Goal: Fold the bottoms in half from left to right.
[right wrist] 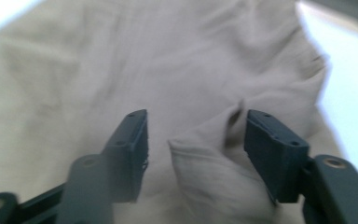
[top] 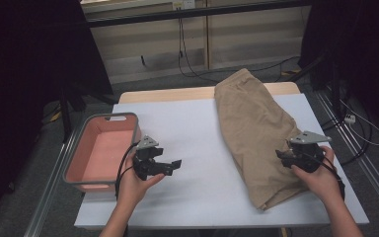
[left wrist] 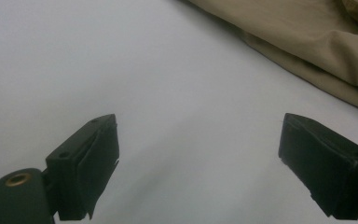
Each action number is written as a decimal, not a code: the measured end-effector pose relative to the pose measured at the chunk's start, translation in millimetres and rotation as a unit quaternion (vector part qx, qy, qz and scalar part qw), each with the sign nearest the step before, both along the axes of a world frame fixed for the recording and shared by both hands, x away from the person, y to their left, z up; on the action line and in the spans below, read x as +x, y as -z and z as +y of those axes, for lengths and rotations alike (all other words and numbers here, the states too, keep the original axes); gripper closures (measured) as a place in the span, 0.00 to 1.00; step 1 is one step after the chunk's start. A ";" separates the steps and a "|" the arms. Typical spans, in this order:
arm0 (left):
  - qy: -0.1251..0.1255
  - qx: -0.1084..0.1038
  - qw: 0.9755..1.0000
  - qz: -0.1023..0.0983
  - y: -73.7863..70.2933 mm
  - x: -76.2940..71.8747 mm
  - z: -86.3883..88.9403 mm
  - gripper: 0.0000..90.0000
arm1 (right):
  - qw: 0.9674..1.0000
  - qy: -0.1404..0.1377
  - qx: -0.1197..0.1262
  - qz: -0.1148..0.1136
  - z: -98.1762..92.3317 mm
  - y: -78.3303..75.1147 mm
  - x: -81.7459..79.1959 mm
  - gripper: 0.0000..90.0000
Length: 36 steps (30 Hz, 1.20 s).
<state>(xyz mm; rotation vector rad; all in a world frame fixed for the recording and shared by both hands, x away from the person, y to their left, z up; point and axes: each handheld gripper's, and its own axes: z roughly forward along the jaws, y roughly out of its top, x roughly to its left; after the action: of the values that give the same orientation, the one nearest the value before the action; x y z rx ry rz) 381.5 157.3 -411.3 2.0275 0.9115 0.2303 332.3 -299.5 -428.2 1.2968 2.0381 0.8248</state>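
I see the shorts (top: 256,133) right of the pink bin (top: 101,148). Right gripper (right wrist: 193,140) jaws apart, straddling a raised fold unclamped. Left gripper (left wrist: 198,163) wide apart over the bare sheet (left wrist: 121,70).

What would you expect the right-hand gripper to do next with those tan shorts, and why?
Probably lift clear of the shorts. The right gripper stands open, with a raised fold of cloth between its jaws that neither pad presses. The shorts already lie folded lengthwise on the white mat, and the left gripper waits open over bare mat.
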 end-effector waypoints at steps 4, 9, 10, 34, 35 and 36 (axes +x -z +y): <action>-0.001 -0.001 1.000 -0.001 -0.4 0.4 1.1 0.13 | 1.000 -0.005 -0.018 0.025 -2.9 14.4 2.2 0.63; -0.001 0.003 1.000 -0.001 0.0 0.6 0.8 0.13 | 1.000 -0.003 -0.009 0.024 -12.7 13.5 -3.6 0.87; 0.000 0.002 1.000 -0.001 -0.2 0.4 0.5 0.13 | 1.000 0.006 -0.006 0.017 -14.8 12.0 -5.4 0.88; -0.006 -0.003 1.000 -0.005 -3.6 0.1 5.5 0.14 | 0.995 0.084 0.043 -0.024 -78.7 -9.2 -40.2 0.95; -0.006 -0.003 1.000 -0.005 -3.7 0.2 5.6 0.14 | 0.995 0.087 0.046 -0.022 -79.6 -9.5 -40.7 0.93; -0.006 -0.003 1.000 -0.006 -3.6 0.3 5.5 0.14 | 0.995 0.087 0.046 -0.024 -80.0 -10.1 -40.9 0.89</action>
<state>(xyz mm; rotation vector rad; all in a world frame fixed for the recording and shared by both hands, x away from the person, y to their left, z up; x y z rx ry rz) 381.8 162.8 -407.7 2.0146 0.9166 0.2453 291.4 -379.5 -418.1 1.4669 1.8383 0.8678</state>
